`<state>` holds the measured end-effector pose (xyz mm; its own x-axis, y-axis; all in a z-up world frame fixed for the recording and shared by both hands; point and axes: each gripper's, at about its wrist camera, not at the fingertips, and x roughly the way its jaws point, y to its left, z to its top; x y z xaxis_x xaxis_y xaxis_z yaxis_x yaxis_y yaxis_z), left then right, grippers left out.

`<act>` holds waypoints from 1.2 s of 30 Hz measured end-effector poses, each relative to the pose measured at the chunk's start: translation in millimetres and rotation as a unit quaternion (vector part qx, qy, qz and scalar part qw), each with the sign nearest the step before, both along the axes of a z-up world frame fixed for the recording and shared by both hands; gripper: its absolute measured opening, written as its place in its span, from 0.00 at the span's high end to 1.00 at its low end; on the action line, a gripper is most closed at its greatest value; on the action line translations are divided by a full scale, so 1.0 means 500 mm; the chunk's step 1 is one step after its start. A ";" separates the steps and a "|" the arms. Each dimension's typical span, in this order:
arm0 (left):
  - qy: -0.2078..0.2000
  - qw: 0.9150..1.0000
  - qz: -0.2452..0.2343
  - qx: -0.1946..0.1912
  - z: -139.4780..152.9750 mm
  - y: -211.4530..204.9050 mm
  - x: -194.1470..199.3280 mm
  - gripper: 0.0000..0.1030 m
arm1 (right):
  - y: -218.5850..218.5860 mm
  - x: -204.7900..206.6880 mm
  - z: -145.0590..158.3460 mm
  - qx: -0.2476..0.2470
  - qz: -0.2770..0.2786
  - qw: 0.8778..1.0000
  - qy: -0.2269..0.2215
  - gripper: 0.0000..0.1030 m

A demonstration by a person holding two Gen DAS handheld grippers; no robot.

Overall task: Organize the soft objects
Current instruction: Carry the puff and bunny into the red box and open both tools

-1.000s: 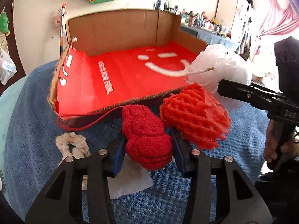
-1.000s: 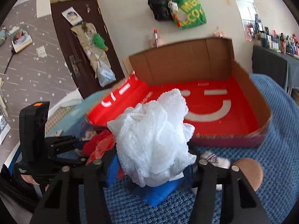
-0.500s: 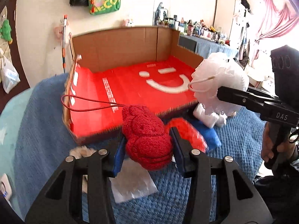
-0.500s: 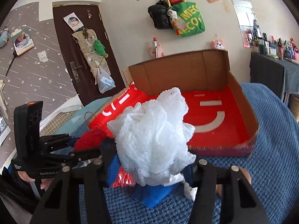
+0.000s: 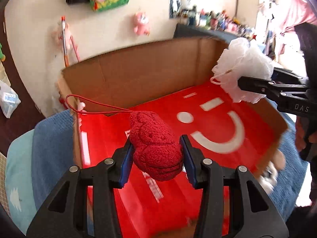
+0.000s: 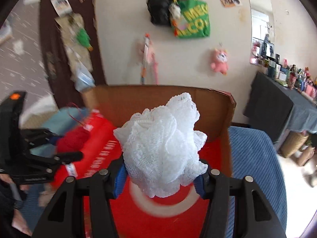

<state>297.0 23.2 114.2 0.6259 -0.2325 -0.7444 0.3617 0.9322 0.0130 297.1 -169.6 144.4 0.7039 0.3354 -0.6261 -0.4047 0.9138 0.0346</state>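
Note:
My left gripper (image 5: 156, 154) is shut on a dark red plush toy (image 5: 155, 146) with a thin red cord loop, held above the red floor of the open cardboard box (image 5: 138, 73). The right gripper (image 6: 161, 174) is shut on a white mesh bath pouf (image 6: 162, 148), also over the box (image 6: 223, 123). In the left wrist view the pouf (image 5: 243, 69) hangs at the box's far right corner. In the right wrist view the red toy (image 6: 73, 140) shows at the left, between the other gripper's fingers.
The box lies on a blue knitted blanket (image 5: 51, 148) over a bed. A blurred white soft item (image 5: 271, 170) lies outside the box's right wall. A dark cloth-covered table (image 6: 277, 107) with small items stands at the right; bags and plush toys hang on the wall.
Both grippers have carried their loads up and forward from the blanket to over the box. The orange mesh item and white rope toy have dropped out of view.

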 end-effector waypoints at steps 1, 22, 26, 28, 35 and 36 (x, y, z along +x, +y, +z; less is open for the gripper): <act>0.016 1.000 0.002 0.002 -0.012 -0.003 0.035 0.58 | 0.003 0.018 -0.009 -0.014 -0.004 1.000 0.007 0.44; 0.105 0.991 0.079 0.032 -0.133 0.010 0.223 0.56 | 0.045 0.220 -0.147 -0.117 -0.059 0.982 0.139 0.39; 0.105 0.991 0.081 0.025 -0.128 0.019 0.236 0.56 | 0.048 0.218 -0.152 -0.117 -0.057 0.981 0.140 0.39; 0.104 0.991 0.082 0.025 -0.127 0.024 0.233 0.56 | 0.042 0.223 -0.150 -0.116 -0.056 0.982 0.141 0.39; 0.096 0.991 0.083 0.031 -0.133 0.026 0.226 0.44 | 0.035 0.236 -0.152 -0.114 -0.054 0.982 0.141 0.38; 0.096 0.992 0.082 0.029 -0.133 0.026 0.225 0.43 | 0.035 0.236 -0.152 -0.113 -0.054 0.982 0.142 0.38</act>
<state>409.7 36.4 47.6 0.4971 -0.0930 -0.8627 0.2067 0.9783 0.0136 414.9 -152.0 68.5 0.5144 0.0976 -0.8520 -0.3083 0.9481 -0.0776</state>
